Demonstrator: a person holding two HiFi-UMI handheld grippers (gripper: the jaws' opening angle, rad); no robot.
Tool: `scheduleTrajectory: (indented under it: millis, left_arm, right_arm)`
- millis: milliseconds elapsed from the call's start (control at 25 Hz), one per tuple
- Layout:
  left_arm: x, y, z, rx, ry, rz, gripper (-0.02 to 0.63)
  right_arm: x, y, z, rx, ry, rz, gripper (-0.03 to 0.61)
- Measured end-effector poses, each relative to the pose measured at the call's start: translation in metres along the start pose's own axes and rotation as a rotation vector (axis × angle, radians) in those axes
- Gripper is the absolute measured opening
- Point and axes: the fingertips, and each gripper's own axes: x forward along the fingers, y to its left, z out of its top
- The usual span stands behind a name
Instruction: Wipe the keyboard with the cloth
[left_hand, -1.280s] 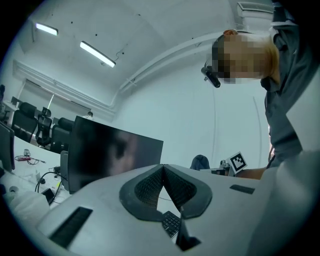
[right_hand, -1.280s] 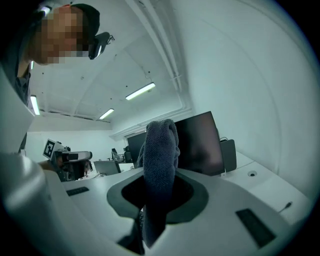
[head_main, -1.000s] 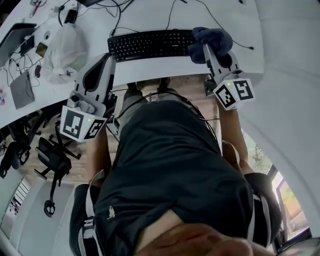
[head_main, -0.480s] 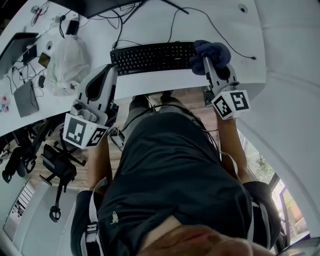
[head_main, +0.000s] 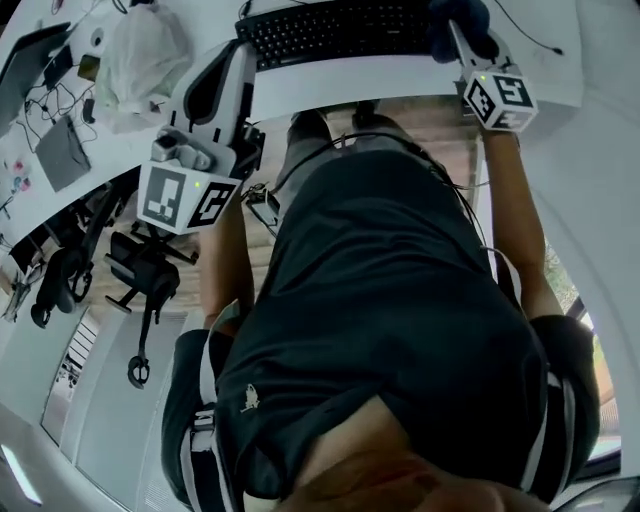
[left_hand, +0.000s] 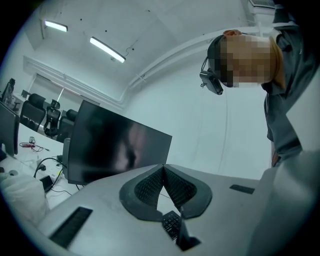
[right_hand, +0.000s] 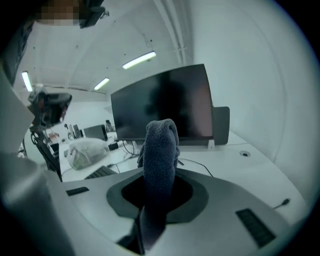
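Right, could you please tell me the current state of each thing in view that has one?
Left gripper: jaw tips together, nothing between them.
Right gripper: shut on the cloth.
Cloth: bunched, standing up out of the right gripper's jaws.
Monitor: screen dark.
Keyboard: lying flat on the desk.
Ceiling lights: lit.

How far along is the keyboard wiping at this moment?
Done: the cloth is clamped in the right gripper. In hand: it is held at the right end of the keyboard. Left: the wiping itself; nothing shows keys wiped. The left gripper is shut, empty.
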Motion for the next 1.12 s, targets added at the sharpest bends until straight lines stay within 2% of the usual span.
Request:
scheduleTrajectory:
  millis: [80, 160, 200, 280, 360, 400, 480, 600, 680, 760, 880, 960, 1040, 1120]
  left_arm:
    - [0.002, 0.001, -0.001, 0.001, -0.006, 0.000, 0.005]
    - [0.001, -0.001, -0.007, -0.005, -0.003, 0.004, 0.005]
    - [-0.001, -0.002, -0.009, -0.009, 0.002, 0.009, 0.005]
    - [-0.005, 0.000, -0.013, -0.013, 0.013, 0.021, 0.005]
    - [-0.008, 0.002, -0.015, -0.016, 0.024, 0.034, 0.005]
    - [-0.009, 0.003, -0.016, -0.018, 0.030, 0.038, 0.005]
    - [-0.009, 0.003, -0.017, -0.018, 0.042, 0.042, 0.005]
    - [-0.009, 0.003, -0.017, -0.013, 0.046, 0.042, 0.005]
    - [-0.009, 0.002, -0.017, -0.012, 0.045, 0.039, 0.005]
    - [-0.008, 0.001, -0.017, -0.014, 0.046, 0.034, 0.005]
    - [-0.007, 0.003, -0.018, -0.022, 0.054, 0.030, 0.005]
    - [-0.005, 0.005, -0.018, -0.021, 0.060, 0.027, 0.005]
    - [-0.003, 0.007, -0.015, -0.017, 0.060, 0.024, 0.005]
    - [-0.003, 0.008, -0.014, -0.017, 0.057, 0.025, 0.005]
  right_arm:
    - [0.020, -0.016, -0.041, -0.038, 0.092, -0.050, 0.061]
    - [0.032, -0.021, -0.090, -0.090, 0.228, -0.080, 0.061]
    - [0.037, -0.014, -0.113, -0.128, 0.292, -0.068, 0.061]
    - [0.044, 0.019, -0.140, -0.220, 0.362, 0.019, 0.061]
    - [0.050, 0.048, -0.145, -0.304, 0.373, 0.121, 0.061]
    - [0.054, 0.050, -0.143, -0.314, 0.367, 0.138, 0.061]
    - [0.061, 0.024, -0.135, -0.234, 0.339, 0.080, 0.061]
    - [0.067, -0.037, -0.126, -0.075, 0.303, -0.086, 0.061]
    - [0.067, -0.044, -0.125, -0.059, 0.305, -0.118, 0.060]
    - [0.066, -0.012, -0.127, -0.088, 0.312, -0.060, 0.060]
    - [0.067, 0.058, -0.137, -0.183, 0.336, 0.124, 0.060]
    - [0.066, 0.064, -0.140, -0.216, 0.344, 0.147, 0.060]
    - [0.061, 0.028, -0.139, -0.168, 0.338, 0.055, 0.060]
    - [0.048, -0.020, -0.138, -0.117, 0.336, -0.086, 0.060]
